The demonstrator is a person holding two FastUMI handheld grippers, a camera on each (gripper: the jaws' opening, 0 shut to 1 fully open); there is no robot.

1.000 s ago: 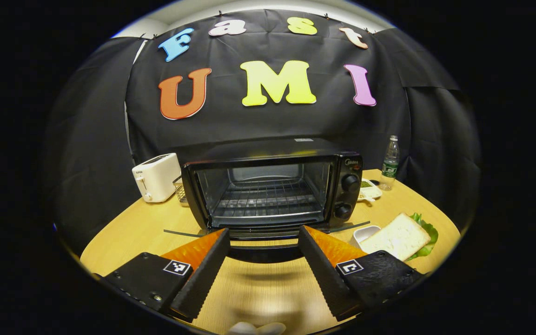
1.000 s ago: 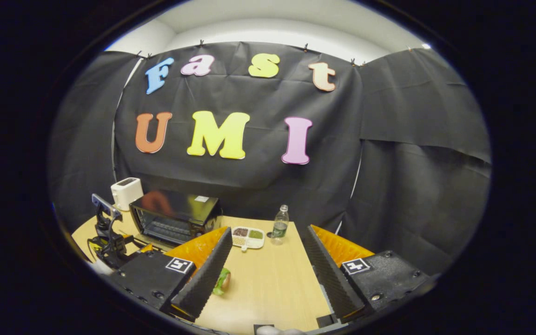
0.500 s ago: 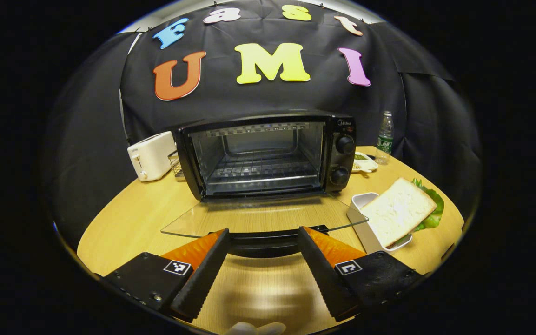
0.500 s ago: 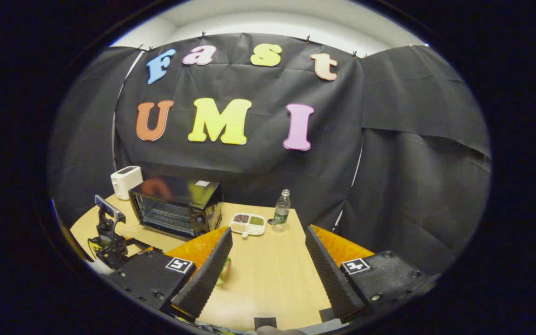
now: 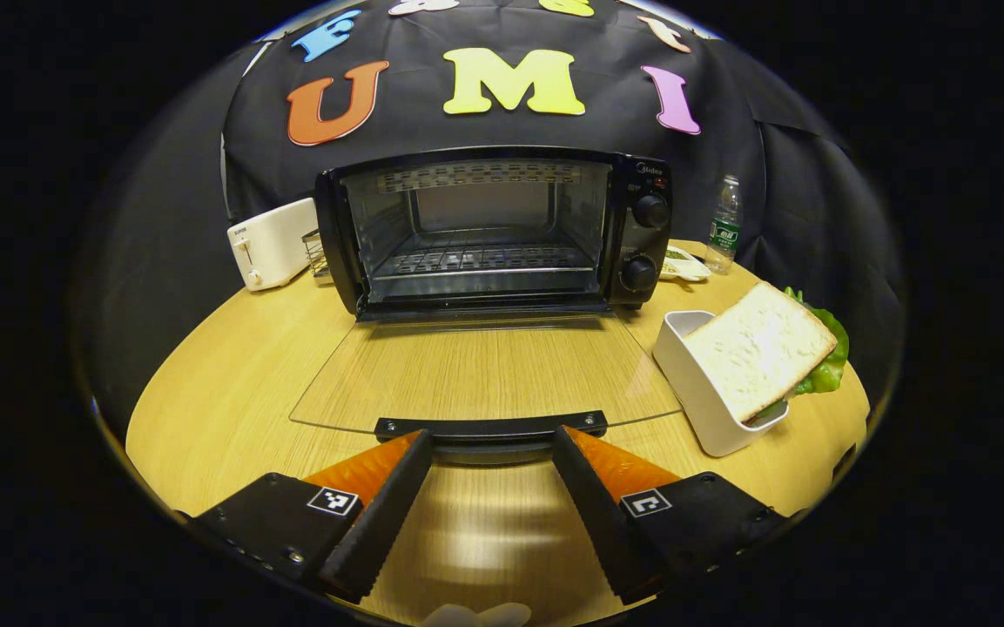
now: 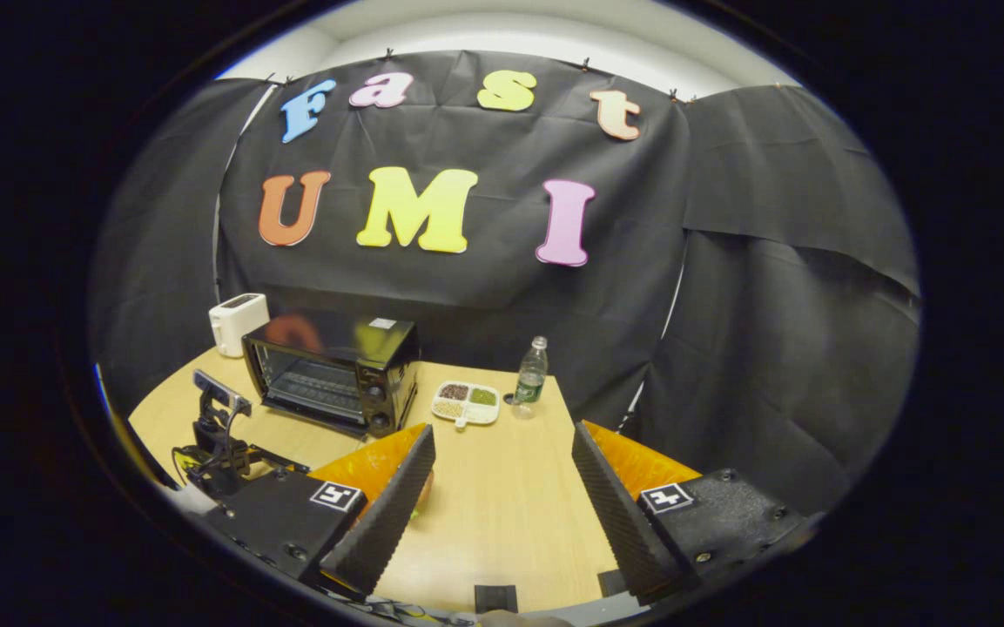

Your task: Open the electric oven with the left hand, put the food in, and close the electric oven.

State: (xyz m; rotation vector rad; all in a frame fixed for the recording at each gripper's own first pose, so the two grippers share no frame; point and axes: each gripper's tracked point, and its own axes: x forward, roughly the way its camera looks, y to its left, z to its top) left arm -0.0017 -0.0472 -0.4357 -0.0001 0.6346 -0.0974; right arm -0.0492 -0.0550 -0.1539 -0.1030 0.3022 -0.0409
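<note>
1. Your electric oven sits at upper centre of the left gripper view, mouth facing the camera, long axis running side to side across the frame. In the right gripper view it stands at centre left, turned at an angle.
2. Its glass door is folded fully down and lies flat just above the tabletop, with the black handle at its near edge.
3. Your left tongs are spread open, one finger at either end of that handle; I cannot tell whether they touch it.
4. The food: one slice of bread with green lettuce behind it, leaning tilted in one white tray at right of the left gripper view, just beside the door's right edge.
5. Your right tongs are spread open with nothing between them, held above the tabletop.
6. Counted: two oven knobs, one wire rack inside, one white toaster to the oven's left, one water bottle at upper right, one divided dish near the bottle.
7. The surface is pale wood with a rounded edge. The room is draped in black cloth, with white wall above it in the right gripper view.
</note>
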